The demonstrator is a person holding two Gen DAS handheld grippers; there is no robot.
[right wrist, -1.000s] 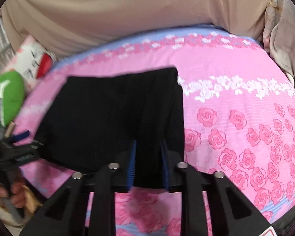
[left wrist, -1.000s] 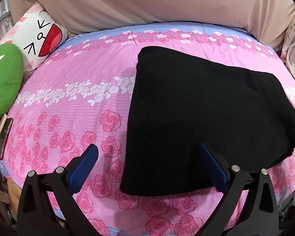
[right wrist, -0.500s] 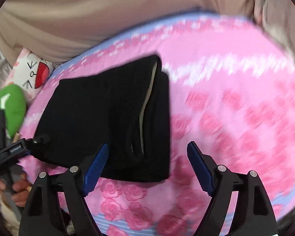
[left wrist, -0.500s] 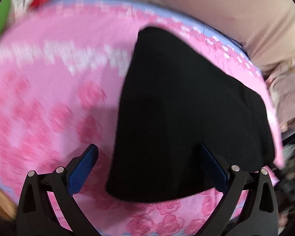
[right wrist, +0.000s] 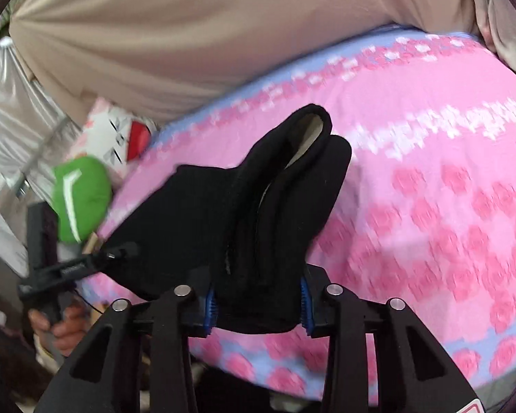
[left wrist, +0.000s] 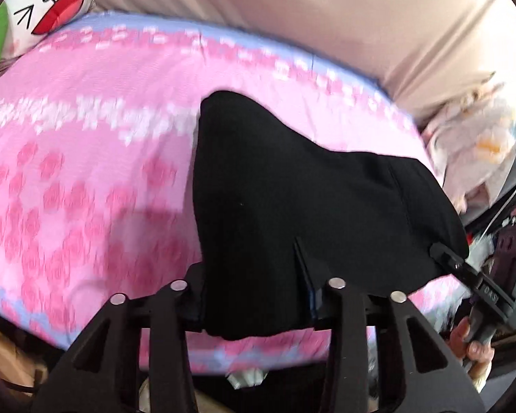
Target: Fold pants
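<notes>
The folded black pants [left wrist: 292,206] are lying on the pink rose-print bedsheet [left wrist: 86,179], near its front edge, and both ends are lifting off the bed. The left gripper [left wrist: 254,296] is pinching the near corner of the bundle, its jaws having just been closing, with black cloth bunched between the pads. The right gripper [right wrist: 258,304] is clamping the other end, its jaws also just closing, thick layers filling the gap between its blue pads [right wrist: 210,304]; a pale lining is showing inside the raised fold. Beyond the bed, a beige fabric backdrop [right wrist: 189,34] is hanging. At the left edge, a green cushion [right wrist: 81,199] and a cartoon-face pillow [left wrist: 51,3] are sitting.
</notes>
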